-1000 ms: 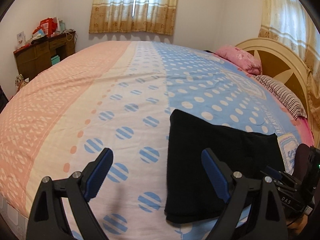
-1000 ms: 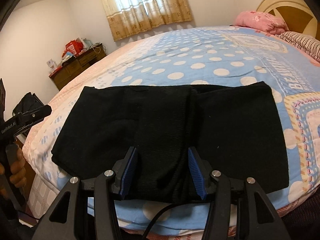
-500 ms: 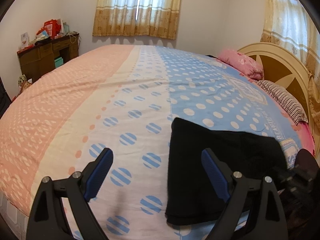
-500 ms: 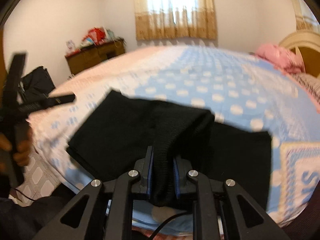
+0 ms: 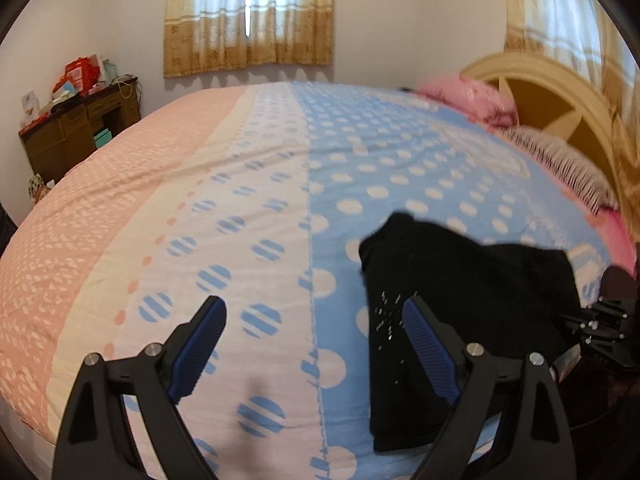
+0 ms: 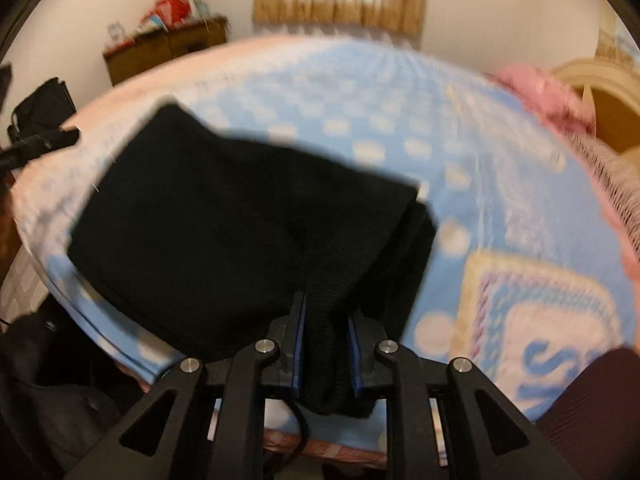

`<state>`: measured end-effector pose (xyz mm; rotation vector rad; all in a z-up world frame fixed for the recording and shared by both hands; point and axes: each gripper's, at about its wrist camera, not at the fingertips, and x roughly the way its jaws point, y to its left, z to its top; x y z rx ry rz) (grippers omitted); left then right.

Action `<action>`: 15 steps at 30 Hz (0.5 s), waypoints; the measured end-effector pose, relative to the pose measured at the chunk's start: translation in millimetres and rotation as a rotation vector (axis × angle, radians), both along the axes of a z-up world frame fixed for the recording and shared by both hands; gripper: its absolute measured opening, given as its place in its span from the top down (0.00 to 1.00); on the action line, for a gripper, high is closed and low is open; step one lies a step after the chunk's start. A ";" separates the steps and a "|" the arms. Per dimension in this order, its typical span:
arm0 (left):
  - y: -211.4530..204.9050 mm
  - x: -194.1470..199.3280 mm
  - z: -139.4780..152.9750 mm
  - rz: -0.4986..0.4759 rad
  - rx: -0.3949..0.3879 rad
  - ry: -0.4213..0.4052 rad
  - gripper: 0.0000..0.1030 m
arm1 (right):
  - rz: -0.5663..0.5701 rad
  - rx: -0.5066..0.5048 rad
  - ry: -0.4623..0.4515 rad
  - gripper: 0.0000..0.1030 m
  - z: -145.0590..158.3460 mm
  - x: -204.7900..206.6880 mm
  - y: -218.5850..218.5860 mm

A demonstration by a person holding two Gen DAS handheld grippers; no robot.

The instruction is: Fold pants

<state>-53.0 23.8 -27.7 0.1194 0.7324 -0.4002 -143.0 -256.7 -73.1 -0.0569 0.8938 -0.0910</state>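
Note:
Black pants (image 5: 460, 280) lie folded near the front edge of the bed (image 5: 240, 200), right of centre in the left wrist view. My left gripper (image 5: 314, 308) hovers open above the quilt, its right finger by the pants' left edge, nothing between its pads. In the right wrist view my right gripper (image 6: 326, 308) pinches a bunched fold of the pants (image 6: 240, 220); its jaws are opening slightly while the pads still press the cloth. The right part of the pants is lifted and doubled over toward the left. The right gripper (image 5: 600, 324) shows at the left view's right edge.
A pink pillow (image 5: 468, 98) and a striped pillow (image 5: 560, 164) lie against the wooden headboard (image 5: 552, 92) on the right. A cluttered brown desk (image 5: 76, 132) stands at the far left wall. A black bag (image 6: 44, 104) sits off the bed's left side.
My right gripper closed on a fold of the pants, then lifted and carried it leftward, doubling the cloth over. The left gripper drifted slightly and stayed open.

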 end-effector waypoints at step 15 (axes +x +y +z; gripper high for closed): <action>7.8 -3.6 -2.2 0.056 0.141 -0.053 0.10 | 0.048 0.150 -0.292 0.61 81.0 -41.2 29.2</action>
